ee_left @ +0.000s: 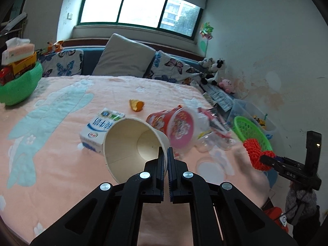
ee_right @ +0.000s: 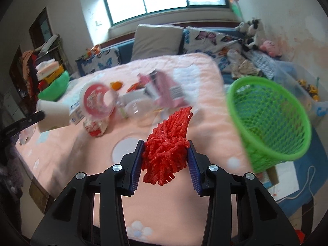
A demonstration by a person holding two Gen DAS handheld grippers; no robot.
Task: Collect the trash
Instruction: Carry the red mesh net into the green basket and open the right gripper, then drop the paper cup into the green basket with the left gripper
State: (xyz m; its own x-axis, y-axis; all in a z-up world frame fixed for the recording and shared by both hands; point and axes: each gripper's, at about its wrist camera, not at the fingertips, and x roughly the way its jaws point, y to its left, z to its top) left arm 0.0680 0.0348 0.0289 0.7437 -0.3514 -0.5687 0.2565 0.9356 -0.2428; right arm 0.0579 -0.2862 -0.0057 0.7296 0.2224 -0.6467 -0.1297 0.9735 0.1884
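window [ee_left: 141,8]: bright daylight
walls [ee_left: 256,41]: white, stained
bed [ee_left: 61,123]: pink blanket
pillow [ee_left: 125,56]: grey, against headboard

Grey pillow [ee_left: 123,56] propped against headboard under window [ee_left: 141,8], butterfly cushions [ee_left: 174,67] either side. Plush toys [ee_left: 215,69] piled in corner. Toy truck [ee_left: 19,66] in green bowl [ee_left: 18,86].

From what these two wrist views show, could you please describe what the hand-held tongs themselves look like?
Both are alike: the left tongs and the right tongs have matte black plastic linkage arms with cut-out slots, joined by round silver screw heads. Each finger carries a ribbed blue pad. Seen from the left wrist view, the right unit has a black upright block with a small lit dot.
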